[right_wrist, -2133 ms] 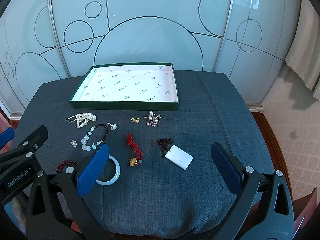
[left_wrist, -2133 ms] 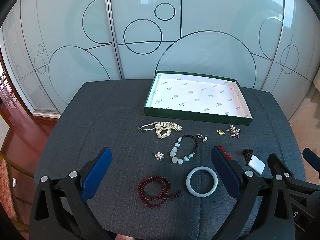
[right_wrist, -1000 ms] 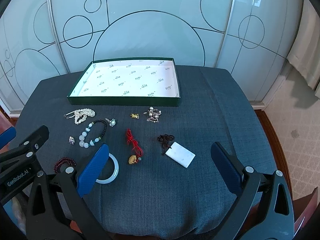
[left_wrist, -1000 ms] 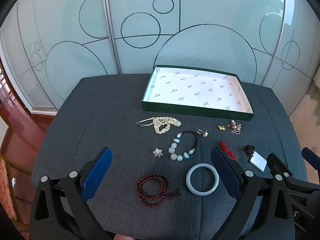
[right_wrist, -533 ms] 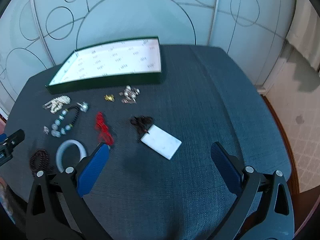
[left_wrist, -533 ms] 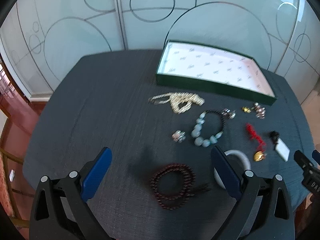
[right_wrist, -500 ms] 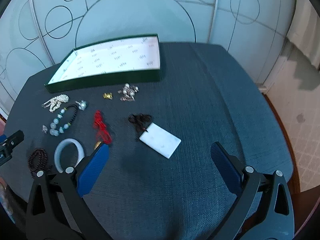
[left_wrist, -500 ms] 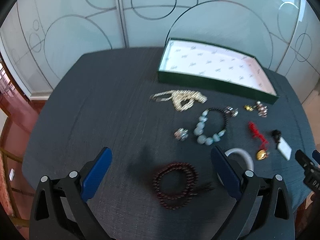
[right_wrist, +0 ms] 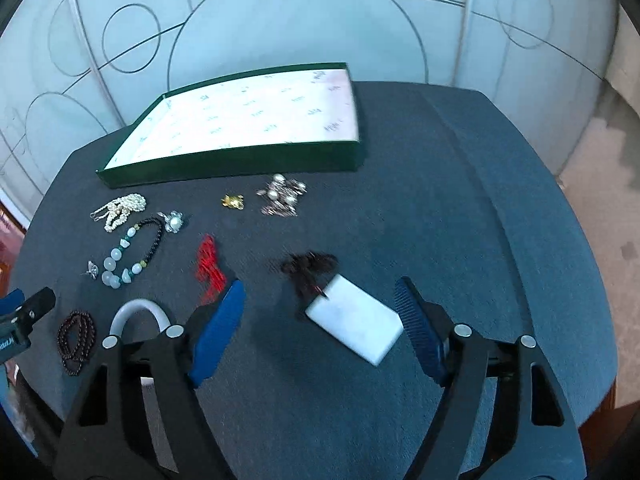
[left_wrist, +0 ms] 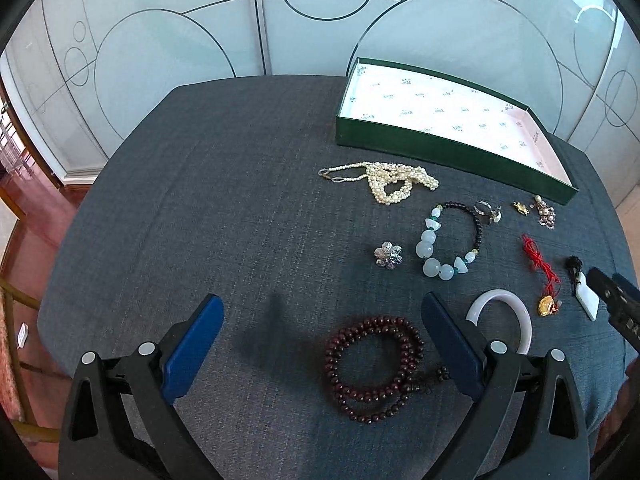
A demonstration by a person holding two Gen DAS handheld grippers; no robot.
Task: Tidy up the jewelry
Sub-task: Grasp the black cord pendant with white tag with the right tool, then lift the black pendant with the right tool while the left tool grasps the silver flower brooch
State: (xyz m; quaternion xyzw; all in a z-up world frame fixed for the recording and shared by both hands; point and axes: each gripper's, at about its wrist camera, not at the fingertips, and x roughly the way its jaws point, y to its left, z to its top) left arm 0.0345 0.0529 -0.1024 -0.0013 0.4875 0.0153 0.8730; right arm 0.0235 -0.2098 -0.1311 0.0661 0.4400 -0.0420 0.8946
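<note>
The fingers of the right gripper stand apart and are closing, with a white stone pendant lying between them at the lower centre of the right view; the ribbed blue pads do not yet touch it. This bracketing suggests the flat, smooth rectangular slab is the intended pick, and its dark knotted cord trails toward the upper left.

The left gripper holds its fingers wide apart over a coiled string of dark red beads, gripping nothing; the coil lies partly between them, near the right one.

The remaining jewelry lies loose on the coarse grey cloth: a pale smooth bangle, a heaped pearl strand, and a bracelet of rounded pale stones.

The green box, shallow with a printed paper lining, sits empty at the upper right of the left view, presumably the destination.
</note>
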